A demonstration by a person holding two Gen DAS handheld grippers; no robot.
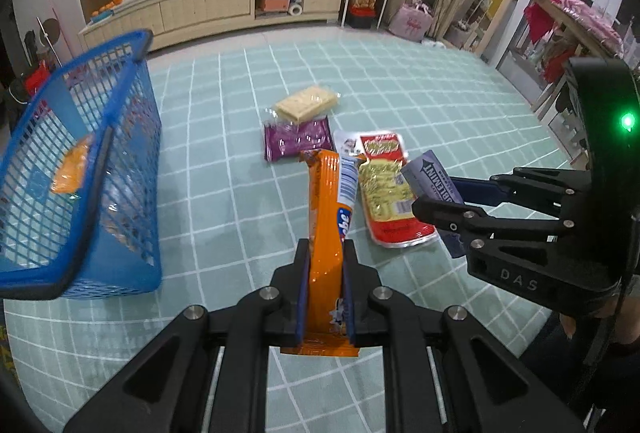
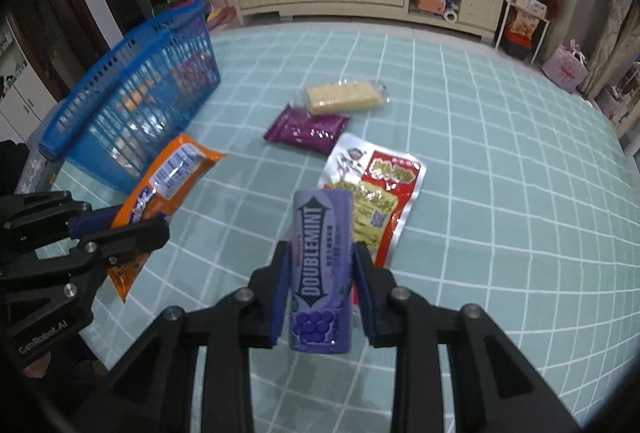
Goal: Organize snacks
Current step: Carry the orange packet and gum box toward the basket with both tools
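Right gripper (image 2: 322,297) gripped a purple Doublemint mint tin (image 2: 320,269) above the teal grid-patterned cloth (image 2: 500,193). Left gripper (image 2: 132,229) clamped an orange foil snack packet (image 2: 164,189) near the blue plastic mesh basket (image 2: 136,97). Red-and-silver pouch (image 2: 376,193), purple packet (image 2: 308,129) and clear-wrapped wafer block (image 2: 344,97) lay on the cloth.

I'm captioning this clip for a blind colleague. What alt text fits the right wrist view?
The right gripper holds a purple mint tin above a teal checked mat. The left gripper holds an orange packet beside a blue basket; three snacks lie on the mat.
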